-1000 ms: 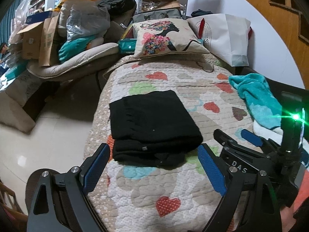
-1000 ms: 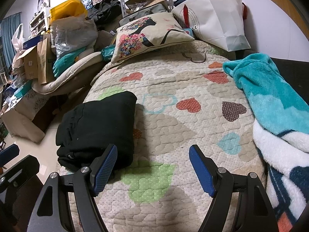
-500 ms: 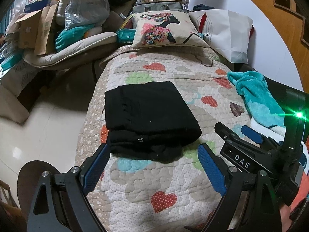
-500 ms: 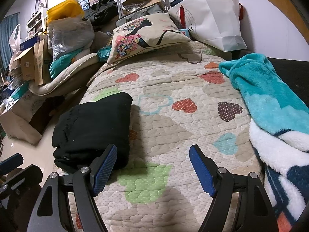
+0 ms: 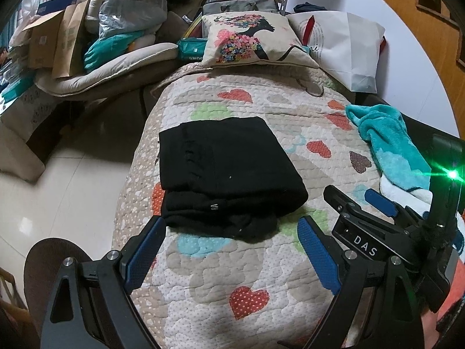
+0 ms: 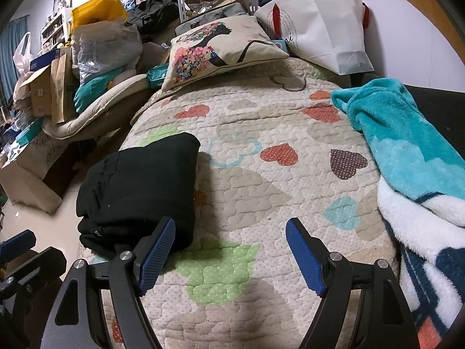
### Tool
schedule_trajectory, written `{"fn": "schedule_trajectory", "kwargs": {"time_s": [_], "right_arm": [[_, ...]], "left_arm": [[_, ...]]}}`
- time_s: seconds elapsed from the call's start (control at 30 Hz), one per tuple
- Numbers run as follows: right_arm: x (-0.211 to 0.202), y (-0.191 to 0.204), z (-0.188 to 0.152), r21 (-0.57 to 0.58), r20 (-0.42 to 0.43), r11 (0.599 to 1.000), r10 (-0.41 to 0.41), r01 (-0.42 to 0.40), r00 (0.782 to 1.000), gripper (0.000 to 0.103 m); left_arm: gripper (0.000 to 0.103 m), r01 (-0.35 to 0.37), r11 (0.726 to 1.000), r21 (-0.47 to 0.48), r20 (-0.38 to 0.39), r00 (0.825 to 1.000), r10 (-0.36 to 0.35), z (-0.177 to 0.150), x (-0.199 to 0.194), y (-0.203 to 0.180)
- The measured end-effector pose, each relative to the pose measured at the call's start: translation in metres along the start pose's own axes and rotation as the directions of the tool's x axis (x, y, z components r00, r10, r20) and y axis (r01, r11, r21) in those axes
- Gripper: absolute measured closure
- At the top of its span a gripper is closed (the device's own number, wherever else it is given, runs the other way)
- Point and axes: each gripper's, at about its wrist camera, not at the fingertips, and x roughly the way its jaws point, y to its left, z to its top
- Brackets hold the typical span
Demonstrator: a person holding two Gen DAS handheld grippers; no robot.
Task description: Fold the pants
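The black pants (image 5: 229, 174) lie folded into a compact rectangle on the heart-patterned quilt (image 5: 255, 279), near the bed's left edge. They also show in the right wrist view (image 6: 139, 192), at the left. My left gripper (image 5: 229, 229) is open and empty, held above the quilt just short of the pants' near edge. My right gripper (image 6: 231, 232) is open and empty over the quilt, to the right of the pants; its left finger (image 6: 157, 256) overlaps the pants' near corner in view. The right gripper's body (image 5: 386, 226) shows at the right of the left wrist view.
A teal and white fleece blanket (image 6: 407, 157) lies along the bed's right side. A floral cushion (image 5: 252, 40) and a white paper bag (image 5: 345, 46) sit at the head. Boxes, bags and a padded mat (image 5: 96, 72) pile up at the left beyond the tiled floor (image 5: 58, 197).
Both grippers have pulled back and up from the folded pants, so the pants sit farther away in both views. Both stay open; the pants have not moved.
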Motion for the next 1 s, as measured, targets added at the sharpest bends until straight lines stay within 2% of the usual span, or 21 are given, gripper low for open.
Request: {"fn": "schedule_trajectory", "kwargs": {"time_s": [0.17,0.33,0.43,0.53,0.6,0.7,0.77,0.83,1.0], "right_arm": [[0.003,0.002,-0.002,-0.011,-0.016,1.000,0.009,-0.009,1.000,0.020],[0.004,0.001,0.011,0.013,-0.050,0.998,0.063,-0.062,0.997,0.020],[-0.009,0.000,0.033,0.040,-0.010,0.993,0.108,-0.108,0.994,0.020],[-0.025,0.000,0.052,0.045,0.040,0.989,0.140,-0.142,0.989,0.020],[-0.032,0.001,0.060,0.048,0.053,0.984,0.168,-0.170,0.984,0.019],[-0.044,0.000,0.072,0.060,0.047,0.971,0.230,-0.233,0.972,0.018],[-0.045,0.002,0.081,0.052,0.027,0.966,0.252,-0.253,0.967,0.017],[-0.042,0.007,0.094,0.022,-0.005,0.964,0.266,-0.266,0.964,0.016],[-0.013,0.015,0.121,-0.046,-0.070,0.971,0.231,-0.235,0.970,0.015]], "left_arm": [[0.011,-0.019,0.999,-0.040,-0.009,1.000,0.018,0.005,0.010,0.017],[0.011,-0.061,0.980,-0.187,-0.048,0.997,0.053,0.021,0.022,0.069],[0.011,-0.099,0.972,-0.213,-0.058,0.994,0.089,0.030,0.018,0.091],[0.011,-0.151,0.969,-0.195,-0.045,0.988,0.145,0.038,0.008,0.099],[0.011,-0.165,0.965,-0.205,-0.053,0.986,0.157,0.044,0.006,0.101],[0.011,-0.120,0.956,-0.266,-0.104,0.990,0.095,0.052,0.015,0.104],[0.011,-0.095,0.945,-0.314,-0.148,0.988,0.050,0.059,0.026,0.107],[0.011,-0.074,0.942,-0.328,-0.160,0.987,0.022,0.066,0.037,0.107],[0.011,-0.067,0.966,-0.249,-0.171,0.985,0.024,0.085,0.079,0.102]]}}
